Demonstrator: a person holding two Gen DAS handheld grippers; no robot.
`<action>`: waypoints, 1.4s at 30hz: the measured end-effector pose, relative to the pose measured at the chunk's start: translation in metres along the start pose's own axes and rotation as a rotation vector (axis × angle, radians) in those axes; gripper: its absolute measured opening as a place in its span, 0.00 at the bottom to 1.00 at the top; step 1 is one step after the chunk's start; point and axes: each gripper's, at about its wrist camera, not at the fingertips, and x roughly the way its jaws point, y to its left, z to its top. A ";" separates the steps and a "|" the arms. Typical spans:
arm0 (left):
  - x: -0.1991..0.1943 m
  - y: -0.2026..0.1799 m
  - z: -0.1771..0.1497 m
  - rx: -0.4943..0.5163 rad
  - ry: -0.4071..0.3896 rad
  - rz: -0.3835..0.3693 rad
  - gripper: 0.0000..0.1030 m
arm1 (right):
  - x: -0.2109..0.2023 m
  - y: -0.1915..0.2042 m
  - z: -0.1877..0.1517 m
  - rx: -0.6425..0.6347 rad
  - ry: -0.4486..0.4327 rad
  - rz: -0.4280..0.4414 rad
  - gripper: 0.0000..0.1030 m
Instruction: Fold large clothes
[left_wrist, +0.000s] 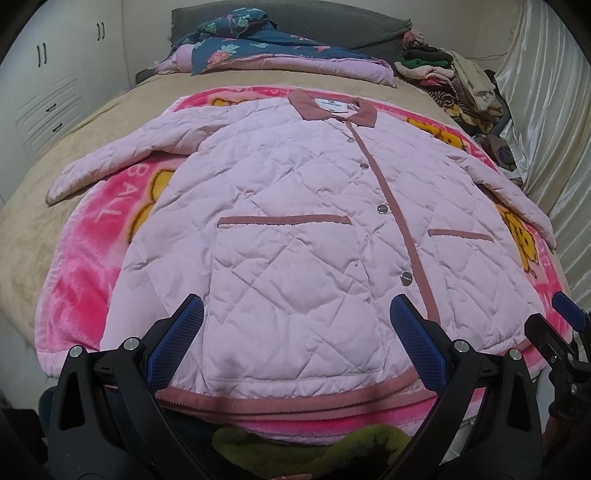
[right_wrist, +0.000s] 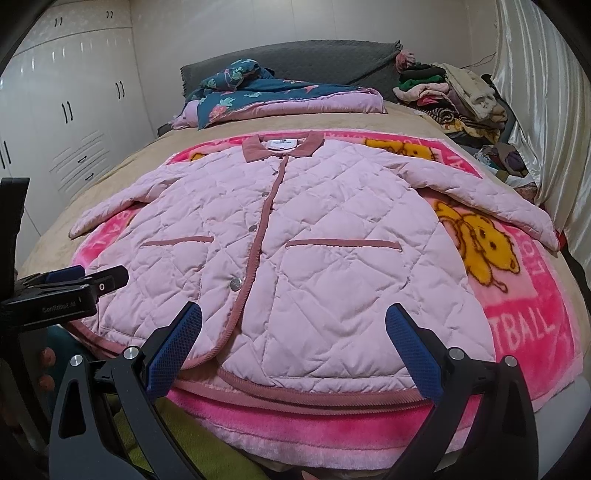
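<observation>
Quilted pink jacket (left_wrist: 295, 229) spread front-up, sleeves out, on pink blanket (left_wrist: 85, 266) atop bed, ready for folding; left gripper (left_wrist: 295, 347) and right gripper (right_wrist: 293, 349) above hem, jaws spread, empty.

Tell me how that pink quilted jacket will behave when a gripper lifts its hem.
The jacket looks puffy and soft, so it will likely sag and drape. Its padding suggests lightness for its bulk. The sleeve, spread flat, would probably trail behind.

Pale pink diamond-quilted jacket (left_wrist: 295, 221), dusty-rose trim, on a hot-pink blanket (right_wrist: 517, 295) with yellow bears.
</observation>
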 end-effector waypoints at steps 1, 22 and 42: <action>0.002 0.000 0.001 0.000 0.001 0.001 0.92 | 0.002 0.000 0.001 0.000 0.003 0.003 0.96; 0.053 -0.014 0.070 -0.007 0.025 0.001 0.92 | 0.063 -0.027 0.061 0.047 0.028 -0.062 0.96; 0.118 -0.064 0.137 0.095 0.071 -0.001 0.92 | 0.127 -0.121 0.121 0.242 0.040 -0.150 0.96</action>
